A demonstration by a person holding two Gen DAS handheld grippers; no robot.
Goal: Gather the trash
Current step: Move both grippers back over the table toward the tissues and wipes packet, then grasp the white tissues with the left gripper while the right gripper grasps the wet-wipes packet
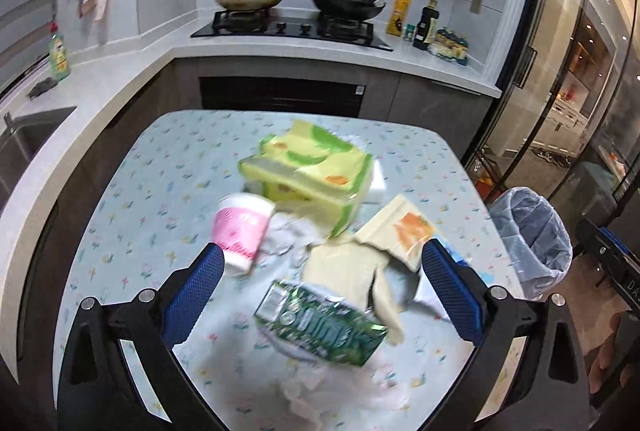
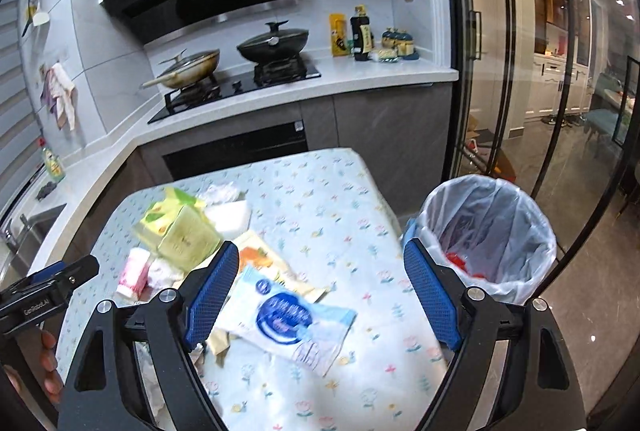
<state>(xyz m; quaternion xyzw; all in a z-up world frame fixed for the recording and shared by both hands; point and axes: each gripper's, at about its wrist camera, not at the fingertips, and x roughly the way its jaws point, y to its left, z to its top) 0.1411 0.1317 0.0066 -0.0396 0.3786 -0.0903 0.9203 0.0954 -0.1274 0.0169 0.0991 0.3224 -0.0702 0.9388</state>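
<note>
Trash, assorted, lay heaped on the small table point(image 1: 132, 167) with the pale blue flower-print cloth, in a kitchen.

Items on the cloth:
- pink-and-white paper cup point(image 1: 241, 234), on its side at the left of the heap;
- green-and-yellow soft tissue pack point(image 1: 308, 167), torn open, at the far side;
- white rectangular block point(image 1: 376, 183), touching the pack, material not clear;
- cream card packet with an orange print point(image 1: 404, 227);
- cream rubber glove point(image 1: 352, 271), limp, partly under the card packet;
- green-and-white printed wrapper point(image 1: 320, 327), nearest the left tool;
- crumpled white tissues point(image 1: 288, 239) between cup and glove;
- blue-and-white flat plastic pouch point(image 2: 288, 315), nearest the right tool.

Receptacle: round bin with a clear plastic liner point(image 2: 488, 231), on the floor just beside the table's right edge; something red showed at its bottom, the rest looked nearly empty.

Tools: left gripper point(image 1: 320, 283), blue pads spread wide, nothing between them, poised over the green wrapper and glove. Right gripper point(image 2: 320, 295), pads likewise wide apart and empty, the blue-and-white pouch lying in view between them but not touched.

Step in hand, as judged: the approach to a fresh piece, most of the collecting not yet done.

Next move, as judged: lower one tool until a flat piece sits between the pads, close on an edge, then carry it across to the bin. Thin wrappers lie flush to the cloth, so a raised or creased edge should be chosen; the cloth itself might be pinched otherwise.
</note>
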